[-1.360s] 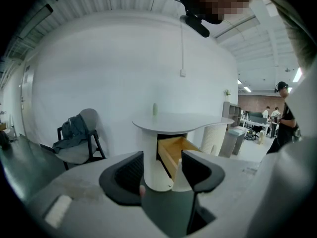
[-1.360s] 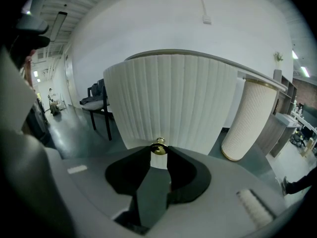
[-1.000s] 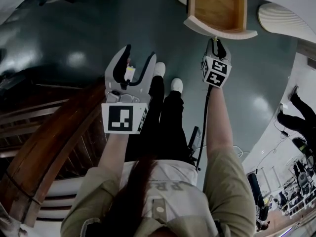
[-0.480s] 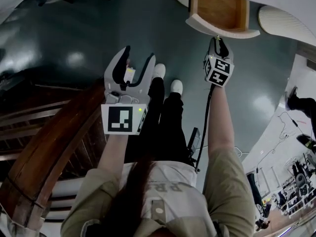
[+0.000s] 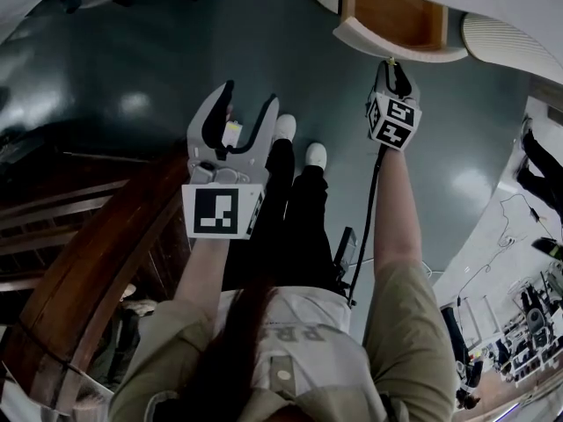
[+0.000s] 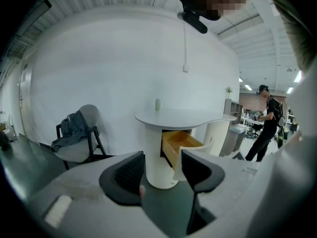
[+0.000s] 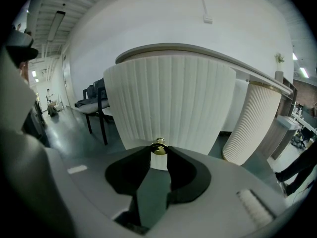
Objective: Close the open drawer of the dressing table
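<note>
While pinching the brass knob (image 7: 158, 147) in the narrowed right tongs (image 7: 158, 153), pushes the drawer (image 5: 398, 47) at 1 o'clock deeper under the bench (image 6: 188, 118) than a second ago; closing underway. Holds left tongs (image 6: 162, 155) wide, empty.

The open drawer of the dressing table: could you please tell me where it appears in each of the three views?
Head view: the drawer is at the top edge, right of centre, wooden inside showing.
Left gripper view: the drawer sits at centre, pulled out under the tabletop.
Right gripper view: the drawer's ribbed white front fills the centre, brass knob low in the middle.
Shared landmark: the ribbed column, right of the drawer in every view.
</note>
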